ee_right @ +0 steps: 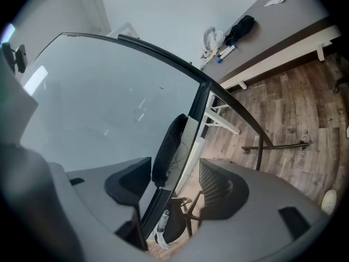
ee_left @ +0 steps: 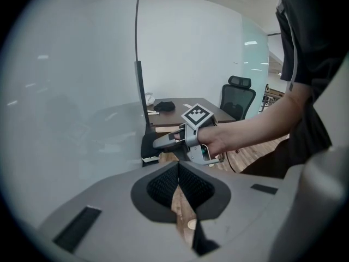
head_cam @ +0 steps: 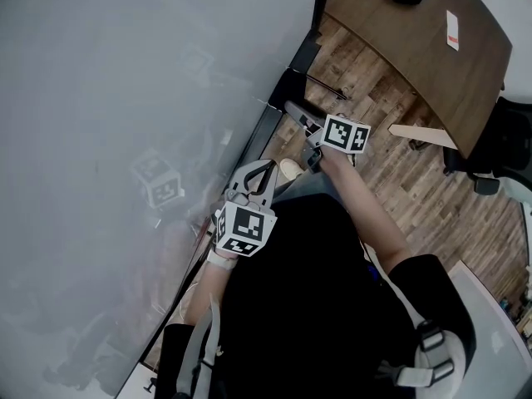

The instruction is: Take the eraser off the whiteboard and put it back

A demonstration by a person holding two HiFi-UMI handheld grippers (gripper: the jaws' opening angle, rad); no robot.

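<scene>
While the left hand-held gripper [ee_left: 178, 169] is closed, the right hand-held gripper [ee_right: 174, 171] stands open before, seemingly, the eraser [ee_right: 167, 148].

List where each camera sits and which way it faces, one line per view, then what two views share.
Head view: on the person's head, looking steeply down past the whiteboard to the floor; shows both arms, shirt, left gripper, right gripper.
Left gripper view: on the left gripper, facing along the whiteboard toward desk and chair; own jaws together below.
Right gripper view: on the right gripper, facing the eraser at the whiteboard's edge; own jaws apart.
Shared: head and left gripper views both show the right gripper.
</scene>
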